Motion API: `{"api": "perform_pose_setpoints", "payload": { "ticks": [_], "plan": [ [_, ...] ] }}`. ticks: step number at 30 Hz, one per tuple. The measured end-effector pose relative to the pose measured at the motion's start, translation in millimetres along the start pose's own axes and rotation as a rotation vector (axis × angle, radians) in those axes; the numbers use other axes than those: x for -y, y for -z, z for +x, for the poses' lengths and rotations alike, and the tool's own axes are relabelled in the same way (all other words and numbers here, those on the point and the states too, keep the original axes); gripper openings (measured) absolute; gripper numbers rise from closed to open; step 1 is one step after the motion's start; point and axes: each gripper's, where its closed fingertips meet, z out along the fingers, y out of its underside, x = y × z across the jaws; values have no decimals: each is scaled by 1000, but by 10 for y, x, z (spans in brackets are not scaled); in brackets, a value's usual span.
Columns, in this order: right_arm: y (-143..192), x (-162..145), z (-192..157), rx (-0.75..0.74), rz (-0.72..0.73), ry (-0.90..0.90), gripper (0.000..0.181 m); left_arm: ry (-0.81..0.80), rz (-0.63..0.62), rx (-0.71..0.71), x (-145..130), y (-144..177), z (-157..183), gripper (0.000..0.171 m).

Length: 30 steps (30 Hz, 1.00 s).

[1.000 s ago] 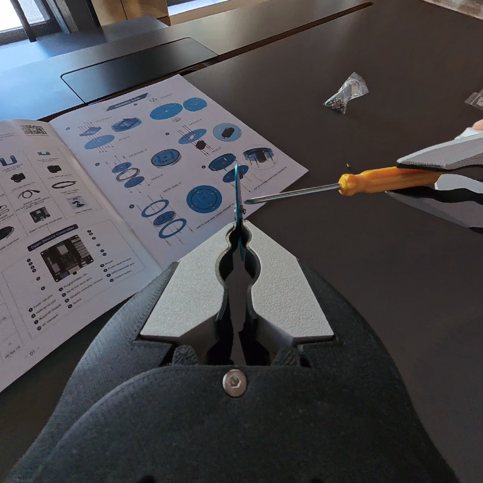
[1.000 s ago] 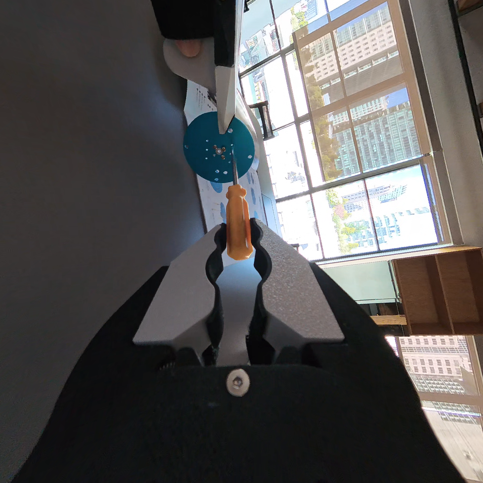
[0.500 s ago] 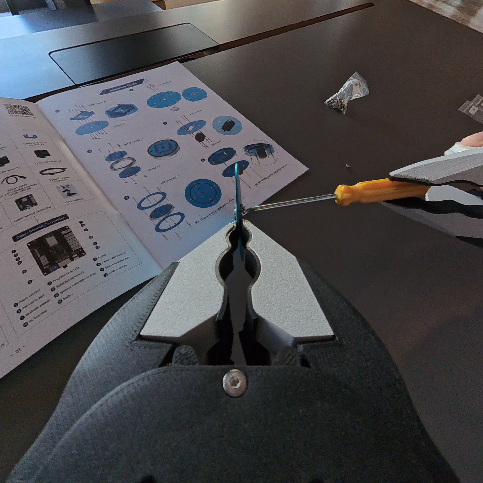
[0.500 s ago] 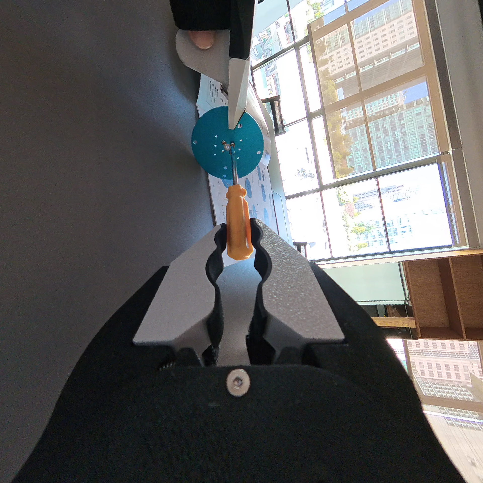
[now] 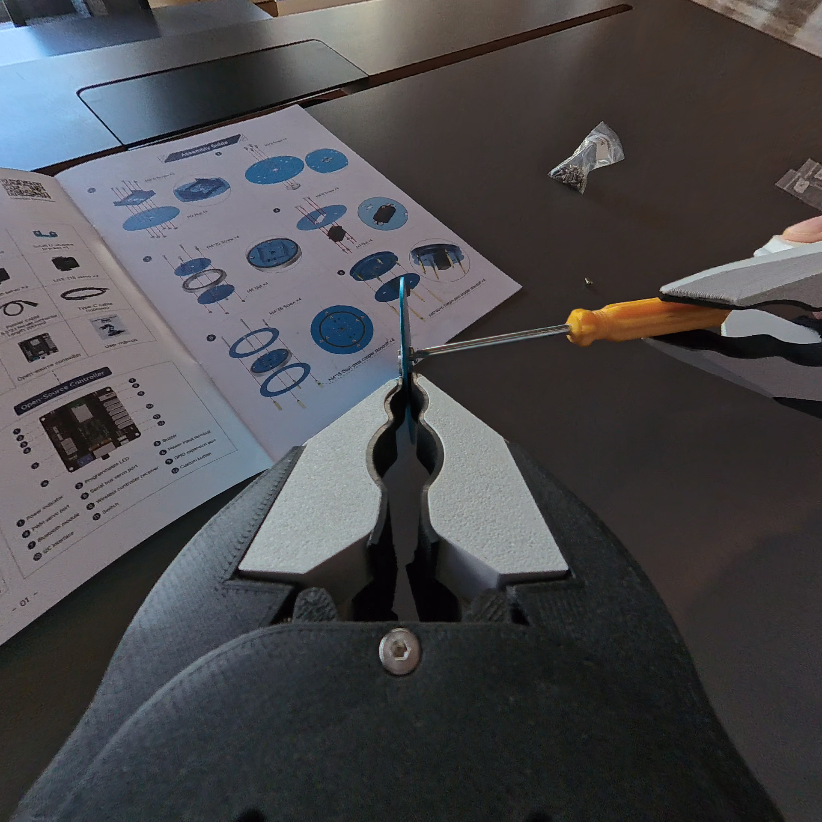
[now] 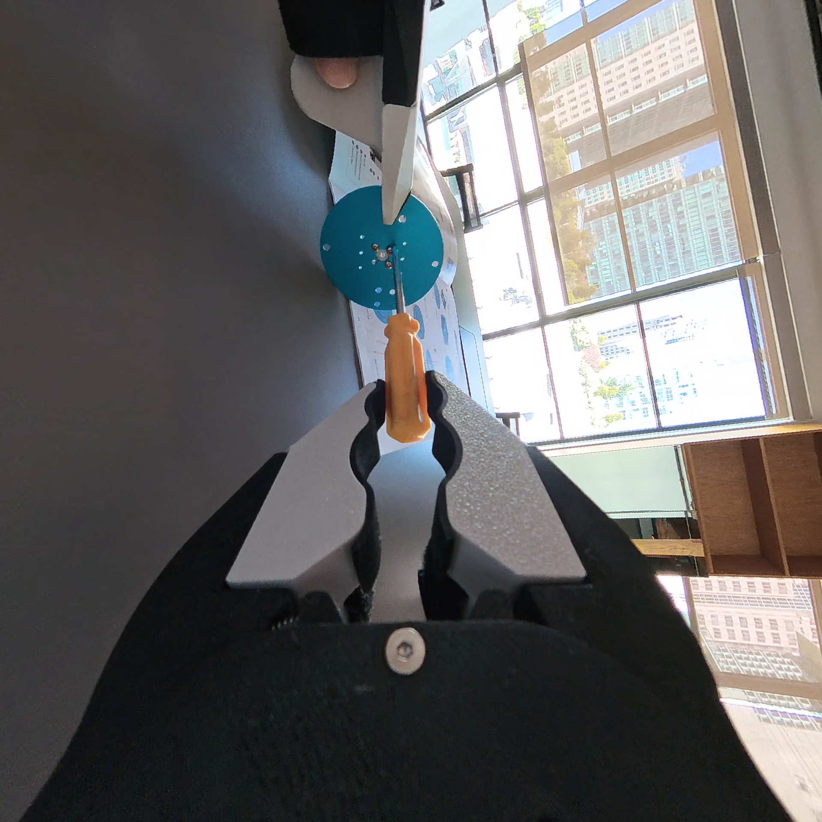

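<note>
My left gripper (image 5: 405, 386) is shut on a thin blue disc (image 5: 404, 320), held on edge above the dark table (image 5: 622, 489). In the right wrist view the disc (image 6: 351, 267) faces me, round with several small holes and screws near its middle. My right gripper (image 6: 404, 388) is shut on an orange-handled screwdriver (image 6: 402, 369). Its metal shaft (image 5: 489, 341) reaches the disc and its tip touches a screw near the disc's centre. The right gripper shows at the right edge of the left wrist view (image 5: 747, 307).
An open instruction booklet (image 5: 178, 311) lies on the table to the left. A small clear bag of screws (image 5: 587, 160) and another clear bag (image 5: 805, 180) lie far right. A loose screw (image 5: 588, 280) lies near the screwdriver. Windows (image 6: 622, 222) and a wooden shelf (image 6: 765, 502) stand beyond. Some 12 cm of space lies between my two pairs of fingers.
The screwdriver tip has moved in from just off the disc to touch a screw near its centre. Both grippers kept their hold and shifted slightly.
</note>
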Motion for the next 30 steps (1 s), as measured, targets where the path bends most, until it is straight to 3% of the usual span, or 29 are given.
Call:
{"api": "perform_pose_setpoints", "payload": {
  "ticks": [23,30],
  "plan": [
    [31,-31,-15,9,-7,4,17,1,-1,1,4,1,-6,0],
    [59,23,-30,-95,-25,316,18,-22,-17,18,-3,15,15,0]
  ]
}}
